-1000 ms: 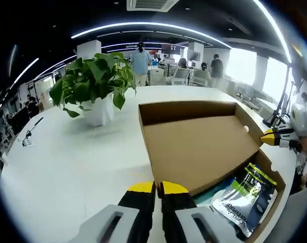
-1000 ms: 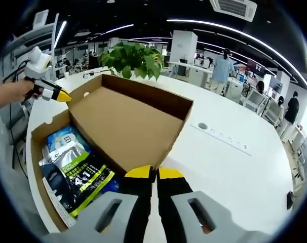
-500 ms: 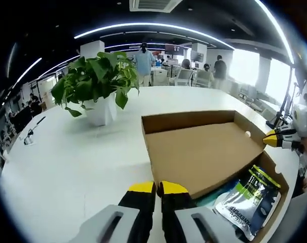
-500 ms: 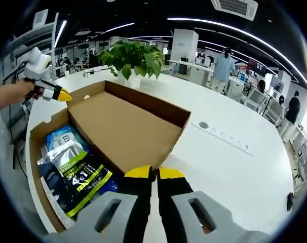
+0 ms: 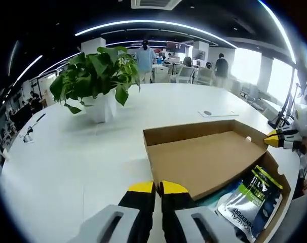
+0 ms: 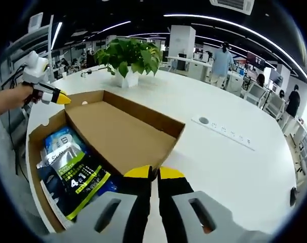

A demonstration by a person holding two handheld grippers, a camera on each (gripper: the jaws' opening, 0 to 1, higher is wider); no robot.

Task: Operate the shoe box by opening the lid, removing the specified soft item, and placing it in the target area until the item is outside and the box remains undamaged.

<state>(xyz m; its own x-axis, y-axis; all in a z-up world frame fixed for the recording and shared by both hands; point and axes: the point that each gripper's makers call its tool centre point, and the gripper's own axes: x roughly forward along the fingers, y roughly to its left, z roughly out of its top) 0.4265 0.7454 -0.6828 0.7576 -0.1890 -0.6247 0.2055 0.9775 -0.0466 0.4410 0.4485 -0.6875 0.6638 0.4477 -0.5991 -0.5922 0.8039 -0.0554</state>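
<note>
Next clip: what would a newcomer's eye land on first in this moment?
The open cardboard shoe box on the white table, its lid folded back nearly flat, with glossy soft packets lying inside. Behind it stands a leafy potted plant. The right gripper sits with its yellow-tipped jaws together at the lid's near edge, while the left gripper hovers at the box's far corner.

i see matt brown cardboard on the shoe box (image 6: 118, 134), glossy plastic packets (image 6: 72, 174) inside, smooth white table (image 5: 67, 162).
</note>
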